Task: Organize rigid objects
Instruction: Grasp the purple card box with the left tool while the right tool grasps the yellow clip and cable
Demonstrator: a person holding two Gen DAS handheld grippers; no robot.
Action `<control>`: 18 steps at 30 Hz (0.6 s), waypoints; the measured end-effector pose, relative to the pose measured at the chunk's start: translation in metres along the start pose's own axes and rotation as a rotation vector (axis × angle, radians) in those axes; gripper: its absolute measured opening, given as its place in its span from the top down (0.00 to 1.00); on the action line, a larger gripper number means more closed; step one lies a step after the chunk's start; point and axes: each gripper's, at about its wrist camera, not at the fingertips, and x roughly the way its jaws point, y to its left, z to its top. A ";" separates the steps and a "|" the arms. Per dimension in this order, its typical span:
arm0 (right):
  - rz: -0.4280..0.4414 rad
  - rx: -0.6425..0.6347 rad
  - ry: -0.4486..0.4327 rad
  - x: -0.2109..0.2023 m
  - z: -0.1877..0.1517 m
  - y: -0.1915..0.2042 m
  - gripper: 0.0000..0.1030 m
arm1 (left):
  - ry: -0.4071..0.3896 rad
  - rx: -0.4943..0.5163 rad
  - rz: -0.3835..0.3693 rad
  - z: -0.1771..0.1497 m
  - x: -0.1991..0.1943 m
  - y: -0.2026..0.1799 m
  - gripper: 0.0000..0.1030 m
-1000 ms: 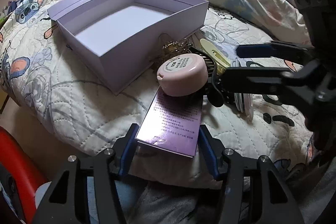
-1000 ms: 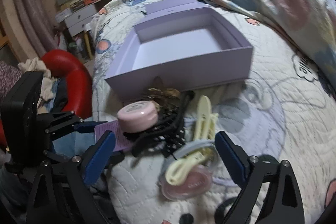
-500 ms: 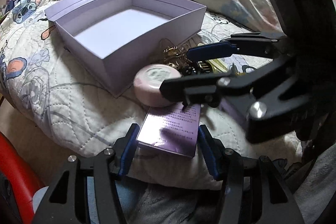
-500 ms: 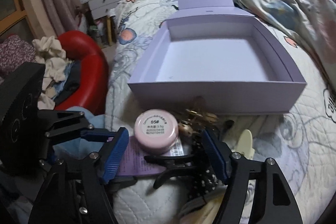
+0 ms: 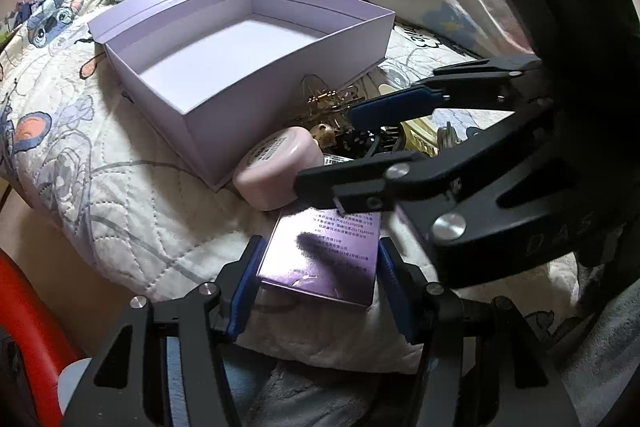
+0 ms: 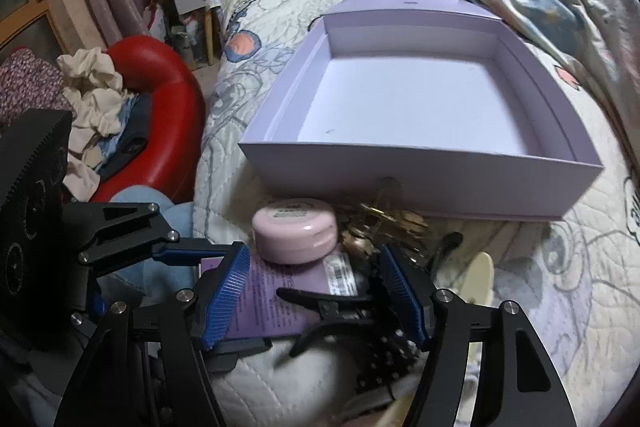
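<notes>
Sweeping in from the side, the right claw is now hanging over the pile, fingers apart around the black hair clip. Nearest, the left claw is bracketing the purple carton — whether it is actually gripping, I cannot tell. Beyond, the pink compact is resting against the open lavender box on the bed. Closing squarely on the clip — not the carton beneath — looks wisest.
</notes>
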 end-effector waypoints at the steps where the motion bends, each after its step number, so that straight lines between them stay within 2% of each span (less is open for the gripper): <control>1: -0.012 0.005 -0.001 -0.002 -0.001 -0.002 0.34 | 0.002 -0.001 0.002 0.000 0.000 -0.001 0.48; 9: -0.066 0.084 -0.016 -0.024 -0.019 -0.017 0.34 | 0.030 0.011 -0.062 -0.011 -0.013 -0.012 0.49; 12: -0.086 0.073 -0.026 -0.028 -0.023 -0.016 0.34 | 0.030 0.011 -0.060 -0.016 -0.011 -0.014 0.49; 16: -0.169 0.045 -0.028 -0.031 -0.025 -0.012 0.28 | 0.019 -0.007 -0.054 -0.014 -0.007 -0.014 0.49; 18: -0.149 0.051 -0.026 -0.031 -0.027 -0.014 0.28 | 0.013 -0.001 -0.045 -0.010 -0.004 -0.016 0.49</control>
